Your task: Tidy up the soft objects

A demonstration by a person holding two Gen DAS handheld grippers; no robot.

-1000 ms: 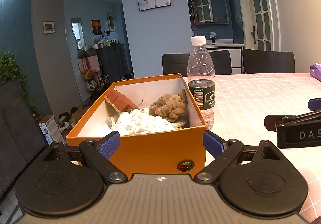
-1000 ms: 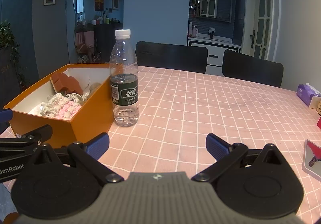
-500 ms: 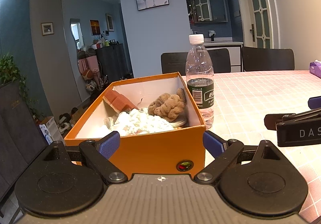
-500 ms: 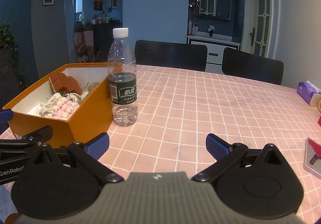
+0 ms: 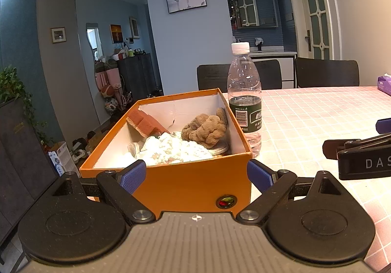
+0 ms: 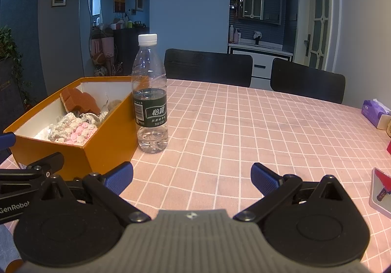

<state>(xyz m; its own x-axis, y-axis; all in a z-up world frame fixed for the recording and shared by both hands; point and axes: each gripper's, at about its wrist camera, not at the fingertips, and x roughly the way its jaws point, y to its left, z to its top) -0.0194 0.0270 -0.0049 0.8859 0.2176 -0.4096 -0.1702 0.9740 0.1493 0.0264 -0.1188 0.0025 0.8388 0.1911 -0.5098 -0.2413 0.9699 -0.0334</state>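
An orange cardboard box (image 5: 171, 185) on the pink-checked tabletop (image 6: 244, 131) holds a brown plush toy (image 5: 206, 130), white-and-pink knitted piece (image 6: 73, 130) and sponge (image 5: 145, 123), beside a green-labelled water bottle (image 6: 150, 101); both grippers, left (image 5: 196, 176) marked "GenRobot", right (image 6: 191, 176) "DAS", hover with jaws spread, empty.

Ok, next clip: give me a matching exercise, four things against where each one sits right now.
Things:
1. brown sponge
2. water bottle
3. tissue pack
4. brown plush toy

Places:
A. far right edge of the table
B. leaning in the box's far left corner
C. standing on the table just right of the box
D. inside the box by its right wall

Pairs: 1-B, 2-C, 3-A, 4-D. The box is orange.
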